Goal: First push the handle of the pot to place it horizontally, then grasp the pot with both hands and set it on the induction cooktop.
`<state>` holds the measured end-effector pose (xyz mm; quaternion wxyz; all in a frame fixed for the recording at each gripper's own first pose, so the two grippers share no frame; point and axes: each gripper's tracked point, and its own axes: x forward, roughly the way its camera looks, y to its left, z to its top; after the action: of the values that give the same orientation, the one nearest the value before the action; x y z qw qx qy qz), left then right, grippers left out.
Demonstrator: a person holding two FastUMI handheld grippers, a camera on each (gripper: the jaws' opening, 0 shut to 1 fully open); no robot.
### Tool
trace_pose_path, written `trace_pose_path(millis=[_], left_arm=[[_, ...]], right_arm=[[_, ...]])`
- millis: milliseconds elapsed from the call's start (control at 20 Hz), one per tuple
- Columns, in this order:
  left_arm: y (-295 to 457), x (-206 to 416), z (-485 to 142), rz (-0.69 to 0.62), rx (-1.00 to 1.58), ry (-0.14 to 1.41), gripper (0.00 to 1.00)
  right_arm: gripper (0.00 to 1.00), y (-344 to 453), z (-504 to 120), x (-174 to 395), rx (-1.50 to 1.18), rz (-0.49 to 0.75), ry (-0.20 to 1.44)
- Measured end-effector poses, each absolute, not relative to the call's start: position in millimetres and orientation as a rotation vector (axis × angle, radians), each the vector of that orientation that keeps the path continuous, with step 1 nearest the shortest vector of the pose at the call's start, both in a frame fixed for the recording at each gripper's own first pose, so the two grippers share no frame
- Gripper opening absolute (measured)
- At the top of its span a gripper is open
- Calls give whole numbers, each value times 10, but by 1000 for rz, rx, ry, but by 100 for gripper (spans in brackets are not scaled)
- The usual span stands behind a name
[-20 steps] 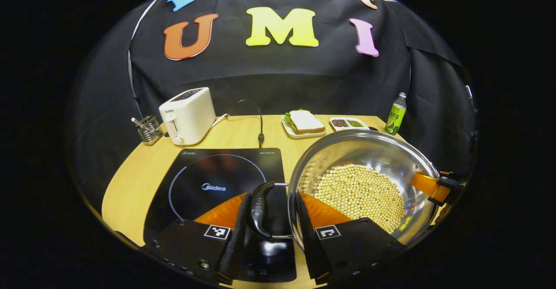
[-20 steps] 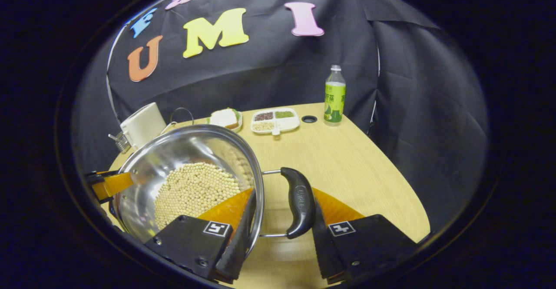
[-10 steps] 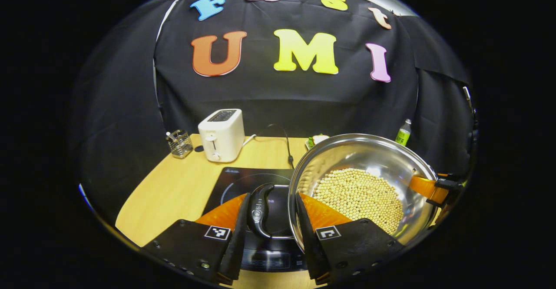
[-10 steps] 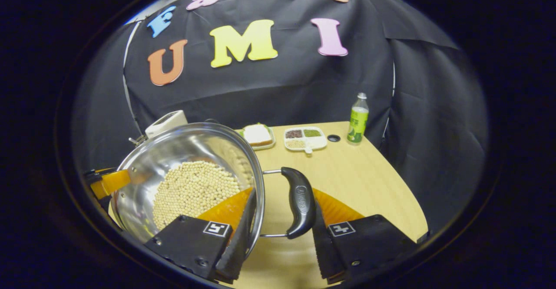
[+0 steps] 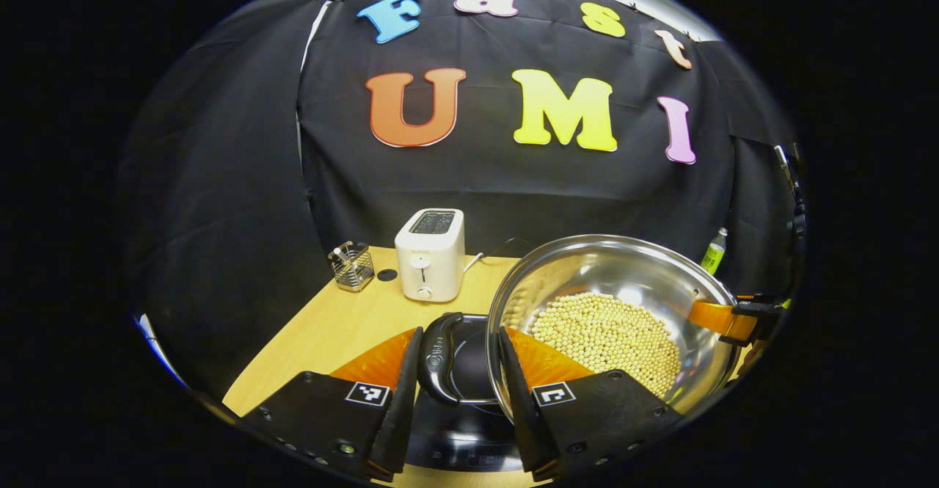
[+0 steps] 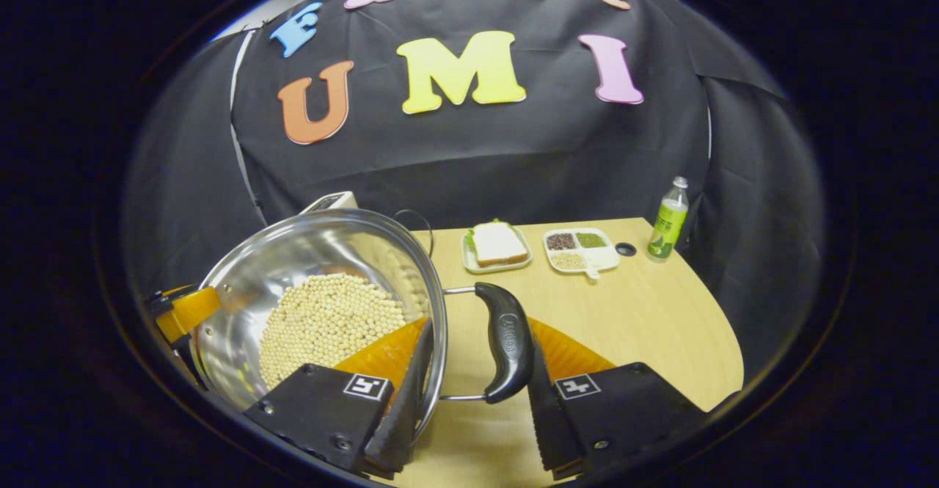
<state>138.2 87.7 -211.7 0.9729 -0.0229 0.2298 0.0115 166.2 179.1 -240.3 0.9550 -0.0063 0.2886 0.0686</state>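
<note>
The left hand-held gripper is clenched on the pot's left handle: one finger lies outside the black grip and the other presses against the outer wall of the pot, just below the rim. The right hand-held gripper grasps the pot's right handle in the same manner, with one finger against the pot wall and the other outside the black grip. Each gripper also appears at the far edge of the other's view, on the opposite handle.

The pot is a wide, shiny steel vessel holding a bed of pale round beans across its bottom. In the left gripper view it sits above the near right part of the black induction cooktop, whose ring marking shows between the gripper fingers; whether the pot touches the cooktop cannot be told. Both handles lie horizontally.

On the wooden counter, beyond the cooktop, stands a white toaster with its cable trailing to the right. To its left are a small wire basket and a dark round hole in the counter. In the right gripper view, the far side of the counter carries a plate with a sandwich, a divided white tray of grains just right of it, and a green bottle at the far right corner.
</note>
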Motion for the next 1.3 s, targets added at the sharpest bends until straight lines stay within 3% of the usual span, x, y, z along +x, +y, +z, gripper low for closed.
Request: trace_pose_path(millis=[650, 1300], left_arm=[[1295, 2048, -2699, 72, -8, 531, 57], [1375, 2104, -3228, 71, -18, 612, 57]], right_arm=[[69, 2329, -3067, 2292, -35, 155, 681], [69, 2391, -3583, 2407, -60, 158, 716]])
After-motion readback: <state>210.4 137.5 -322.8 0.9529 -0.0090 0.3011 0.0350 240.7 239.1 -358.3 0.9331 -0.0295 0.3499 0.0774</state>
